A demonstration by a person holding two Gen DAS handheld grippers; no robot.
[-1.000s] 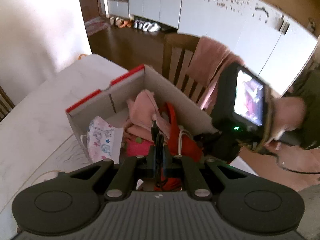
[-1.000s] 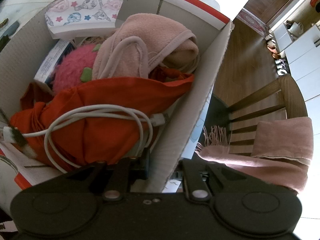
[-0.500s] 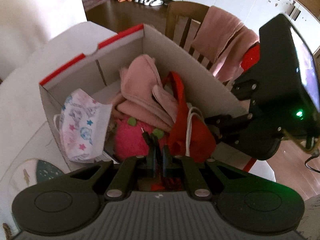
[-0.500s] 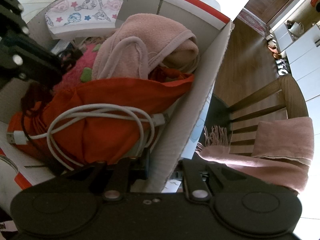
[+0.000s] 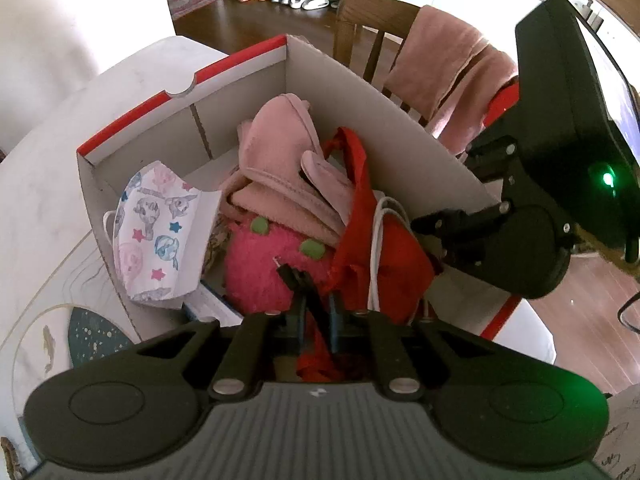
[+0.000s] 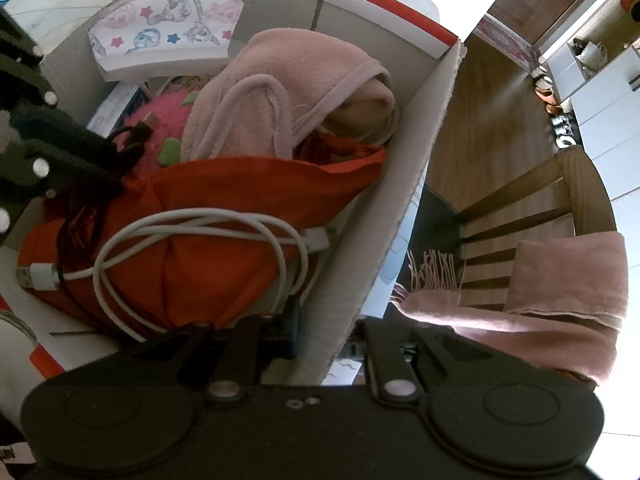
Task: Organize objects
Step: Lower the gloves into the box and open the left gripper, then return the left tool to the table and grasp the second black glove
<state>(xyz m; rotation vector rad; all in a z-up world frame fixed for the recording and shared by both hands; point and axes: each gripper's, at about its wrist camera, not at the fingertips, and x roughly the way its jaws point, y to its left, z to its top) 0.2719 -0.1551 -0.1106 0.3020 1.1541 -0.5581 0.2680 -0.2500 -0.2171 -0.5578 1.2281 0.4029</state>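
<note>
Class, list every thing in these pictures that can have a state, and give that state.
cardboard box, open-topped, filled.
white cable, coiled on the red cloth.
face mask, resting against the box wall.
left gripper, jaws just been opening, black cable between them.
right gripper, shut on the box wall.
pink blanket, draped over the chair.

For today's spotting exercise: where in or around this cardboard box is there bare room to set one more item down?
Bare box floor shows only in the far corner of the cardboard box, between the face mask and the pink fleece. The white table left of the box is bare. The rest is crowded: plush toy, red cloth, white cable.
</note>
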